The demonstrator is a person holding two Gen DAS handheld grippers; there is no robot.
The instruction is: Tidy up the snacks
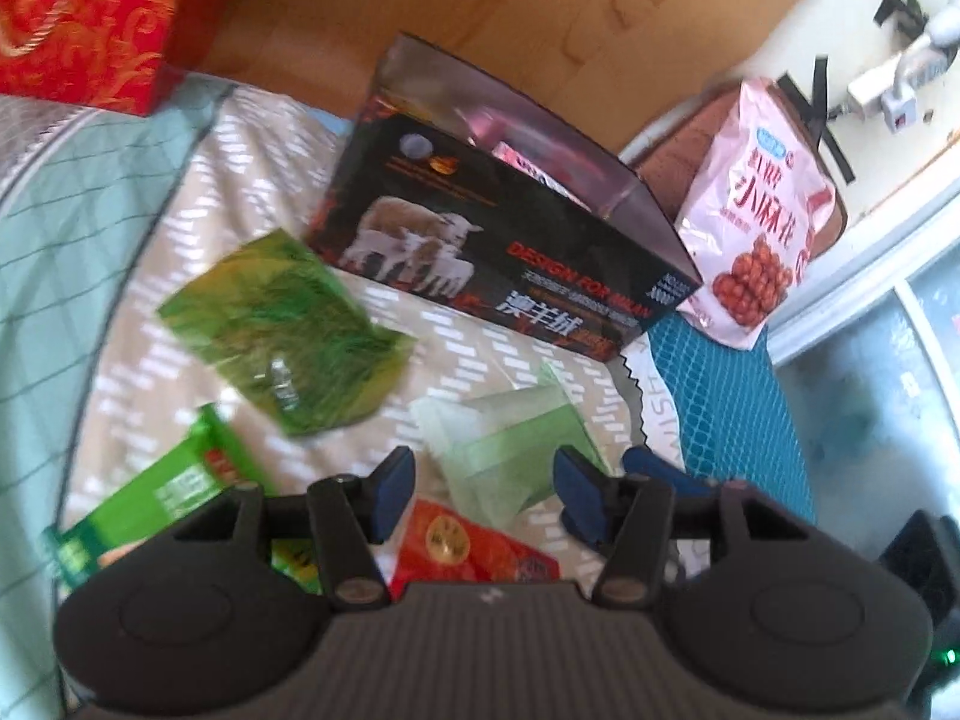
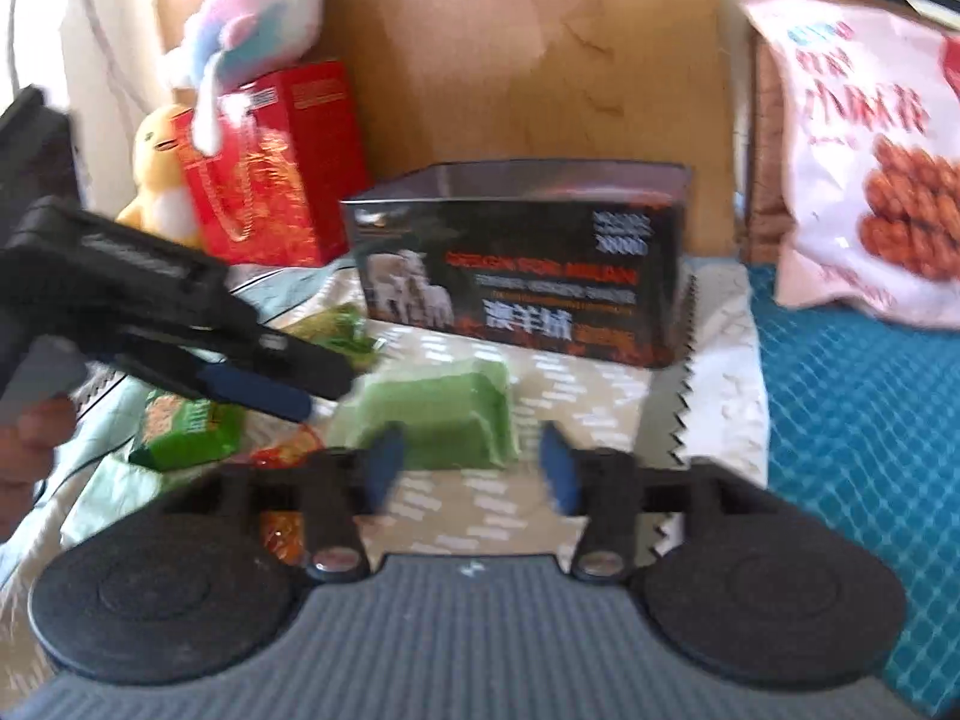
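One pale green packet before right gripper

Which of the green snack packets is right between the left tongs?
The pale, see-through green packet, just ahead of the open left tongs. The dark leafy-green packet and bright green packet lie off to the left.

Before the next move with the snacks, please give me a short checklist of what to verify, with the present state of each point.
1. Left gripper open and holding nothing: ok.
2. Right gripper open and holding nothing: ok.
3. Pale green packet lies just ahead of the left gripper's fingers: ok.
4. Black box open at the top to receive snacks: ok; something pink is already inside.
5. The two grippers are clear of each other: not ok, they sit close over the same packet.
6. Whether the pale green packet is touched by a finger: cannot tell, the pictures are blurred.
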